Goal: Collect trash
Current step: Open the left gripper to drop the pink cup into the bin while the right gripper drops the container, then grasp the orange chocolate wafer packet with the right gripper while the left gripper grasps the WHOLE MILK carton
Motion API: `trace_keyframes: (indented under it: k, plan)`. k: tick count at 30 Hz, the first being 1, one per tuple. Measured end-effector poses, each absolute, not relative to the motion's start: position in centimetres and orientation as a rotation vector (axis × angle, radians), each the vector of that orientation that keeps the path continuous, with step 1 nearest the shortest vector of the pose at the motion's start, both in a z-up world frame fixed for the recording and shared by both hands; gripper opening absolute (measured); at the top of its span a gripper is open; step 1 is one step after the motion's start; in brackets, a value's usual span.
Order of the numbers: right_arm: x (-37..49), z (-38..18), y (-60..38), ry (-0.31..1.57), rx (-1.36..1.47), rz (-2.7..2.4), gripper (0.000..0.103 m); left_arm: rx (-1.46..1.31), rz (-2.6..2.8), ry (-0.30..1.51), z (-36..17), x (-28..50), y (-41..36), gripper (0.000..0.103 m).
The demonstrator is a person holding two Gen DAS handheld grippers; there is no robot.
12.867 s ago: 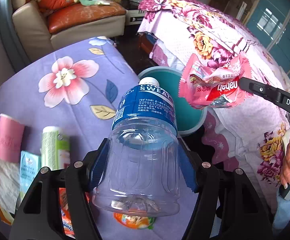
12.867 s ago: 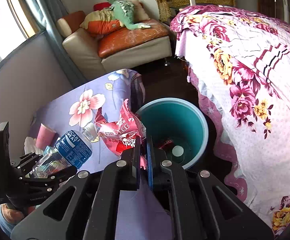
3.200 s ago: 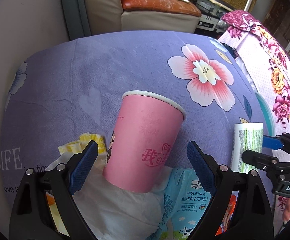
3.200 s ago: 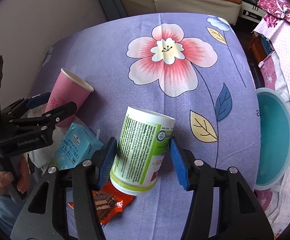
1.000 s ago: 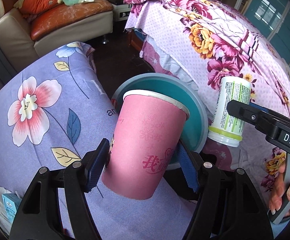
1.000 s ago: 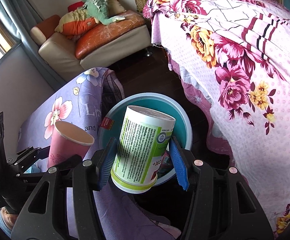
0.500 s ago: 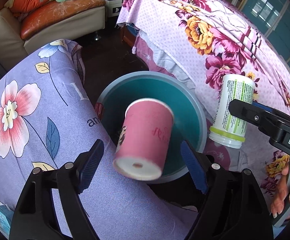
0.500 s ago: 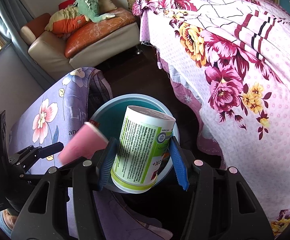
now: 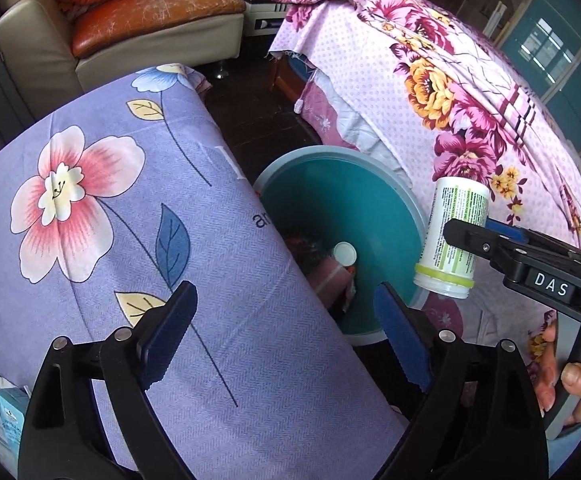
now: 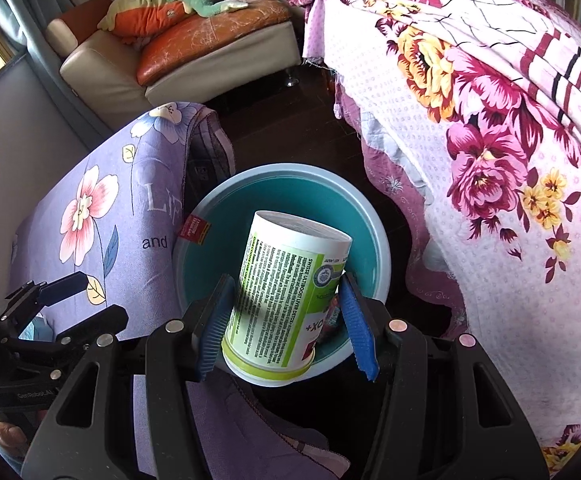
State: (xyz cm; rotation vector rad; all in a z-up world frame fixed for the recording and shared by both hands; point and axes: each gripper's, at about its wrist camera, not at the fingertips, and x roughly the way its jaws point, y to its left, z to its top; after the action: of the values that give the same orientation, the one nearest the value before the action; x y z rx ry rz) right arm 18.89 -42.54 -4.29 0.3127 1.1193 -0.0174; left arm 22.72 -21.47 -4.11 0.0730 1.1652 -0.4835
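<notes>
A left hand-held gripper point(image 9: 286, 334) hangs above the edge of a bench draped in a purple floral cloth point(image 9: 130, 216), its blue-padded jaws spreading apart with nothing between them. Just ahead of it and below stands a teal trash bin point(image 9: 394, 196), where a pink paper cup point(image 9: 330, 278) lies among other discarded wrappers beside a white bottle cap point(image 9: 344, 253). To its right, the right hand-held gripper point(image 10: 286, 312) clamps a white-and-green supplement canister point(image 10: 286, 284), tilted, directly above the bin's mouth point(image 10: 370, 220). A blue milk carton point(image 9: 6, 420) sits on the bench behind and left of the left hand-held gripper. A flowered pink bedspread point(image 10: 490, 140) lies right of the bin, and a sofa point(image 10: 178, 44) stands beyond it.
</notes>
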Motion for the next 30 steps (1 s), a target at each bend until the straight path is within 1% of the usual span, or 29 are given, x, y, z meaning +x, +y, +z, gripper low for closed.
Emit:
trace_keyframes:
  k: [3, 4, 5, 9, 13, 30]
  plan:
    - [19.2, -4.5, -41.4, 1.142, 0.310, 0.004, 0.052, 0.052, -0.468, 1.158, -3.6, 22.5, -19.8, 0.090]
    - [19.2, -4.5, -41.0, 1.143, 0.310, 0.010, 0.057, 0.045, -0.465, 1.156, -3.4, 22.4, -19.3, 0.090]
    - [19.2, -4.4, -40.7, 1.146, 0.314, 0.017, 0.065, 0.038, -0.462, 1.153, -3.2, 22.2, -18.7, 0.090]
    - [18.8, -3.4, -39.5, 1.132, 0.300, 0.023, 0.067, 0.015, -0.443, 1.134, -2.3, 21.4, -16.7, 0.090]
    - [18.2, -2.5, -37.8, 1.130, 0.284, 0.035, 0.073, -0.008, -0.422, 1.122, -1.4, 20.4, -14.4, 0.090]
    - [13.9, -0.4, -24.0, 1.198, 0.102, 0.241, 0.076, -0.087, -0.270, 1.086, -0.4, 13.4, -0.3, 0.090]
